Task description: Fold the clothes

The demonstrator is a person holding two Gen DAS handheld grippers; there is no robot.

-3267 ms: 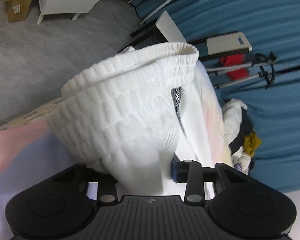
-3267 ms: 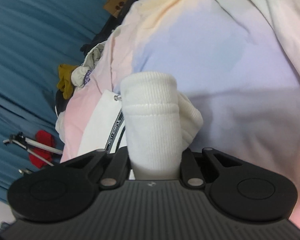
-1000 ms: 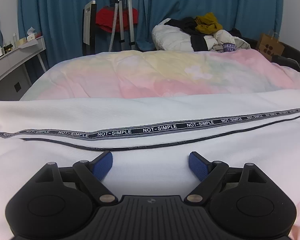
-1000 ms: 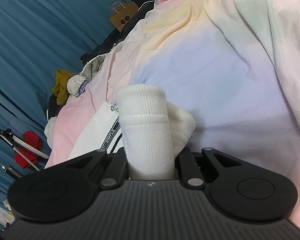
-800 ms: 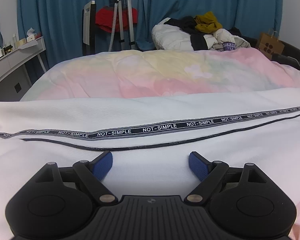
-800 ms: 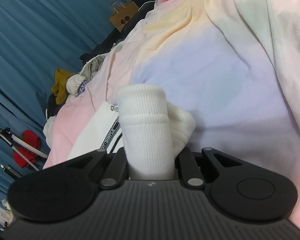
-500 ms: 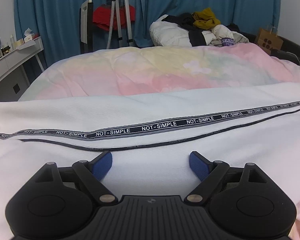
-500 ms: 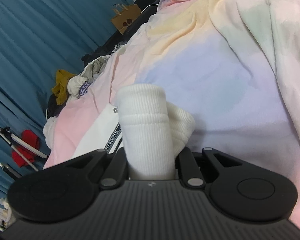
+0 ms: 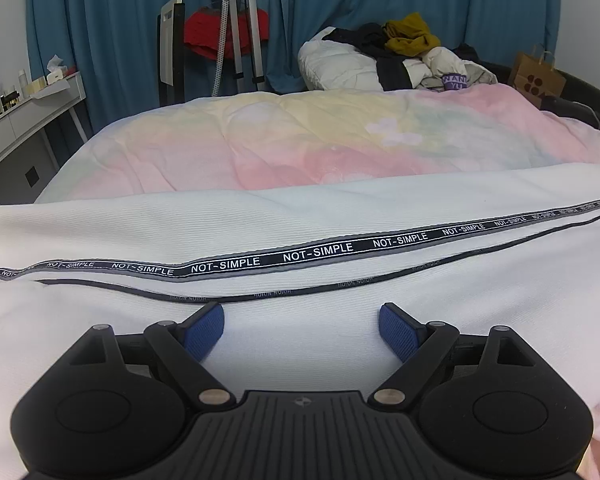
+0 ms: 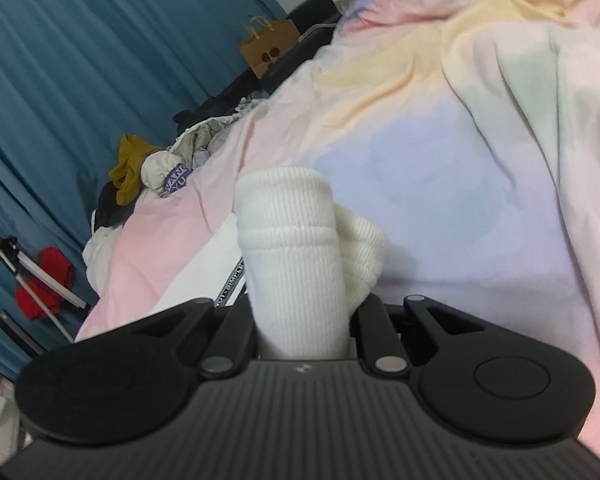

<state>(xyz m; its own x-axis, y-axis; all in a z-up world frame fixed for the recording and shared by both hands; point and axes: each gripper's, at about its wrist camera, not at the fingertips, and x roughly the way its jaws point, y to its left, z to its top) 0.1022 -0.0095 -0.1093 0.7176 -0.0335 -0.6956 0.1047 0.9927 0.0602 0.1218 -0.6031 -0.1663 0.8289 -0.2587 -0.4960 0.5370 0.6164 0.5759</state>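
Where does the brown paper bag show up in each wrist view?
Left wrist: brown paper bag at far right, beyond the bed.
Right wrist: same bag at upper centre, tilted, against the curtain.
Shared landmark: mustard garment on the clothes pile.

bedroom: bed (image 9: pixel 220 152) with pastel duvet, blue curtains (image 9: pixel 112 20), clothes heap (image 9: pixel 396 60).

Ribbed white knit garment (image 9: pixel 300 216), soft matt pastel quilt (image 9: pixel 300 140), matt black plastic gripper (image 9: pixel 301 320), brown paper bag (image 9: pixel 536 76), metal tripod (image 9: pixel 240 32)
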